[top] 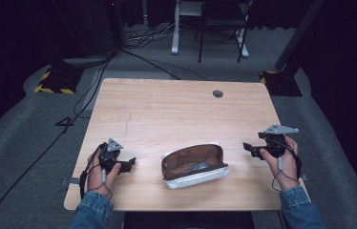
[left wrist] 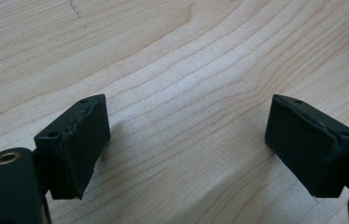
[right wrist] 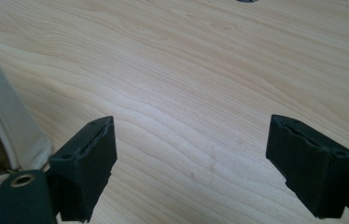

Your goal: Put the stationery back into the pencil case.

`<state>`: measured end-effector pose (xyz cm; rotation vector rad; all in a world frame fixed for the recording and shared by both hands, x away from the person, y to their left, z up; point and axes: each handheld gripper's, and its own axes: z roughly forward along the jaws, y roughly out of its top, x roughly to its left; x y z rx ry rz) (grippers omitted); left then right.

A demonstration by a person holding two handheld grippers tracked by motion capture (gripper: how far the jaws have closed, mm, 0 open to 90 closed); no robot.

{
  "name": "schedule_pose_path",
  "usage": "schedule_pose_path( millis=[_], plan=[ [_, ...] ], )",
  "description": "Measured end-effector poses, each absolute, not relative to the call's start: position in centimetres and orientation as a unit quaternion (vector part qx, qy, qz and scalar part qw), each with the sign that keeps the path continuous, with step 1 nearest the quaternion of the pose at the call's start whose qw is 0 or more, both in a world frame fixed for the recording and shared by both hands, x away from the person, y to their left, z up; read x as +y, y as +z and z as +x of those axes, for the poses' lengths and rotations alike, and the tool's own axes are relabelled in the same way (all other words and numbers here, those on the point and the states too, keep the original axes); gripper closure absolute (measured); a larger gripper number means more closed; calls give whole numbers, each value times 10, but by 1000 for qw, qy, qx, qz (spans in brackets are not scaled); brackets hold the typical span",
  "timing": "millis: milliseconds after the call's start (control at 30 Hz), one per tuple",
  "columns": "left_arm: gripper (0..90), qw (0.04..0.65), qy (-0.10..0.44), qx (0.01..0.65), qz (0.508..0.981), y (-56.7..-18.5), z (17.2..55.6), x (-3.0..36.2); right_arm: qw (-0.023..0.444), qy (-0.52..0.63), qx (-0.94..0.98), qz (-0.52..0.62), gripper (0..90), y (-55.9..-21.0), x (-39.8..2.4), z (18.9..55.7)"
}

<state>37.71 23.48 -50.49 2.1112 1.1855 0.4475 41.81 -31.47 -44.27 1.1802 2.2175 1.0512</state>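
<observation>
On a light wooden table (top: 176,102), an open pouch (top: 194,165) lay near the front edge, roughly midway between two hand-held grippers. Its white outer shell framed a brown lining, and a dark object (top: 196,167), too small to identify, rested inside. To the pouch's left, the left gripper (top: 130,164) sat low over the tabletop in the person's left hand (top: 101,179), pointing toward the pouch but apart from it. Seen in the left gripper view, its jaws stood wide apart with bare wood grain between them, grasping nothing. To the pouch's right, the right gripper (top: 246,147) was held in the right hand (top: 285,164), also aimed inward and clear of the pouch. From the right gripper view, its jaws were likewise spread and empty, with the pouch's white rim just beside the left-hand jaw. Denim sleeves (top: 90,212) covered both forearms.
</observation>
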Motion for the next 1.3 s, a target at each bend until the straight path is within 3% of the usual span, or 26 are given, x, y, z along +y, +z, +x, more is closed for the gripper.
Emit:
schedule_pose_path(
  millis=[700,1000,1100,1300],
  plan=[
    [141,333,171,454,808,-505,377,235,228,369,791,432,163,-482,-323,430],
    [141,333,171,454,808,-505,377,235,214,346,799,444,161,-497,-322,434],
    [141,332,172,453,809,-505,377,235,205,341,791,465,106,-504,-321,436],
    [141,333,171,454,809,-505,377,235,206,339,789,469,94,-505,-320,437]
  ],
)
